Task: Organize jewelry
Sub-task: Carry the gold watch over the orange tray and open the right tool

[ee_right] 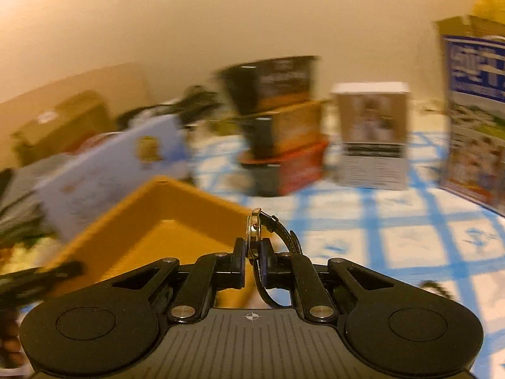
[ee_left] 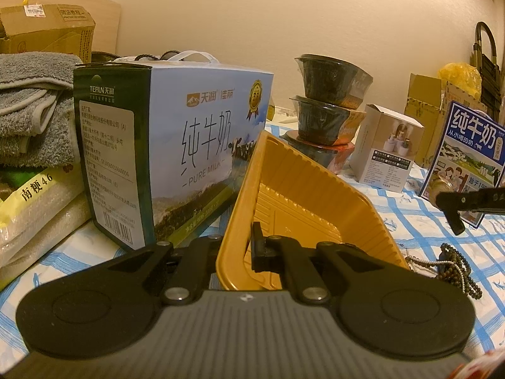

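The left gripper [ee_left: 235, 249] is clamped on the near wall of the yellow tray [ee_left: 303, 189], tipping it up off the checked cloth [ee_left: 410, 221]. Only its camera shows the bead necklace [ee_left: 454, 262] lying beside the tray. The blurred right view alone shows the right gripper [ee_right: 252, 260] pinching a gold-cased wristwatch [ee_right: 255, 232], held just beside the tray's rim.

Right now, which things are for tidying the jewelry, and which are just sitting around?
For the job:
- yellow tray, tilted, its rim held by the left hand-held gripper
- watch, pinched in the right hand-held gripper
- bead strings on the checked cloth

Just lying about:
- milk carton
- stacked bowls
- grey towel
- white box
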Motion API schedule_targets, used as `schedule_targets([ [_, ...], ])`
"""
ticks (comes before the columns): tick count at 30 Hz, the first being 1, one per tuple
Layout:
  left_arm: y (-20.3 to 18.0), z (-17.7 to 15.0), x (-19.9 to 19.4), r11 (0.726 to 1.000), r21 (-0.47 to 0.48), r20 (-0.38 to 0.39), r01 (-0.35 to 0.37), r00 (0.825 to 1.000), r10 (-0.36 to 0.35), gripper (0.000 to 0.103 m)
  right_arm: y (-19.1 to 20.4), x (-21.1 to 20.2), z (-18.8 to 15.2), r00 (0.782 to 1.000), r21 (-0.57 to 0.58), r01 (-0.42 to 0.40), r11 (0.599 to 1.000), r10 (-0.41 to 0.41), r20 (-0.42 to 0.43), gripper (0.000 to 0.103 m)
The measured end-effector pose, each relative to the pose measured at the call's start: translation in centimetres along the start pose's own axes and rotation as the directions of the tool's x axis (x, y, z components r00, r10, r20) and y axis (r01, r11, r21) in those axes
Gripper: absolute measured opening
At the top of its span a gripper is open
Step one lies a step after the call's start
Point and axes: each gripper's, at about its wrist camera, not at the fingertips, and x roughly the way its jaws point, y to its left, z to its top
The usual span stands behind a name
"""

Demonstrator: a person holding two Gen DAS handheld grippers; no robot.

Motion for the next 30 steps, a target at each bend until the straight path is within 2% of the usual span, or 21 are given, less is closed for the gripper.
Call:
schedule_targets([
  [3, 0.0, 0.0, 0.0, 1.0, 0.001, 0.0, 0.0, 1.0, 0.0, 0.006, 2.7, 0.4, -0.3, 0.994, -0.018, -0.107, 0.994, 0.106, -0.024, 0.009],
  [5, 0.0, -0.1, 0.0, 1.0, -0.003, 0.0, -0.001, 1.0, 0.001, 0.006, 4.1, 1.3, -0.8, 0.981, -0.006, -0.182, 0.983, 0.181, -0.066, 0.009],
  [10, -0.1, -0.2, -0.2, 1.0, -0.008, 0.001, 0.001, 1.0, -0.001, 0.006, 6.9, 4.0, -2.8, 0.956, 0.005, -0.246, 0.969, 0.243, -0.165, 0.009],
  [14, -0.1, -0.1, -0.3, 1.0, -0.012, 0.003, 0.005, 1.0, -0.005, 0.006, 7.8, 5.8, -4.4, 0.945, -0.001, -0.235, 0.972, 0.229, -0.234, 0.009],
  [18, -0.2, -0.1, -0.3, 1.0, -0.012, 0.005, 0.005, 1.0, -0.005, 0.006, 8.1, 6.7, -5.3, 0.941, -0.006, -0.224, 0.975, 0.215, -0.26, 0.009],
  [22, -0.2, -0.2, -0.3, 1.0, -0.015, 0.0, 0.003, 1.0, -0.003, 0.006, 8.2, 6.4, -5.6, 0.953, -0.012, -0.201, 0.98, 0.193, -0.233, 0.01],
  [25, -0.1, -0.3, -0.3, 1.0, -0.016, -0.002, 0.001, 1.0, -0.001, 0.006, 7.9, 5.7, -5.3, 0.955, 0.011, -0.209, 0.978, 0.207, -0.214, 0.011],
  [30, -0.2, -0.3, -0.3, 1.0, -0.017, -0.002, 0.0, 1.0, -0.001, 0.006, 7.1, 2.9, -4.8, 0.97, 0.016, -0.189, 0.982, 0.189, -0.151, 0.016],
])
